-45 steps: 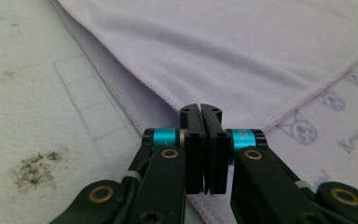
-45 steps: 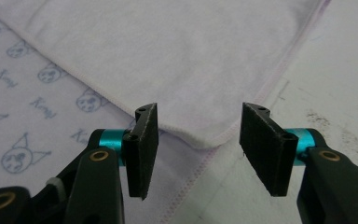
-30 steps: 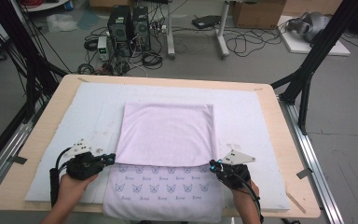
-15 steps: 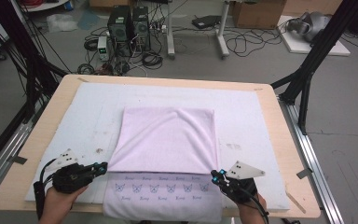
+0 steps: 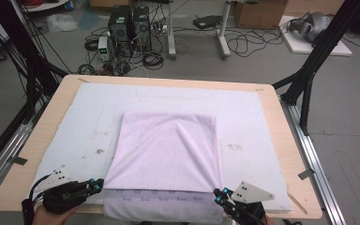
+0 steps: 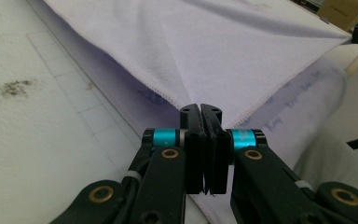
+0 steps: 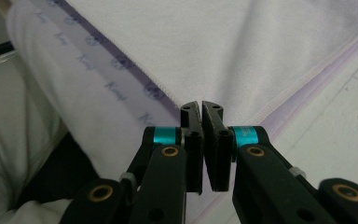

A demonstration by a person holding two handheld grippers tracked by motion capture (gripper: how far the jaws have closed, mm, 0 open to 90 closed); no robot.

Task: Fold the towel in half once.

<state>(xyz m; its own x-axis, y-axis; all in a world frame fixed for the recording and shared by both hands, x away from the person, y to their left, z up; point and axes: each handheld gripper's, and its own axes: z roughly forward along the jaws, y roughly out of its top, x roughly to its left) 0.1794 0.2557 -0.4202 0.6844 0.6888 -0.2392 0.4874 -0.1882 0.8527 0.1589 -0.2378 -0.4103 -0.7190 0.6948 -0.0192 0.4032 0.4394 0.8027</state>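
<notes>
A pale lilac towel lies folded on the white mat, with its plain upper layer over a lower layer printed with small butterflies. That printed layer hangs over the table's near edge. My left gripper is shut on the near left corner of the upper layer. In the left gripper view the jaws are pressed together on the hemmed corner. My right gripper is shut on the near right corner, and its jaws pinch the hem of the towel.
The mat covers most of a wooden table. Small dirt specks mark the mat left of the towel. Beyond the table, computer towers and cables sit on the floor. Black frame struts stand at both sides.
Both grippers have drawn back toward the near edge of the table, pulling the upper layer's edge with them. Less of the printed strip shows than before.
</notes>
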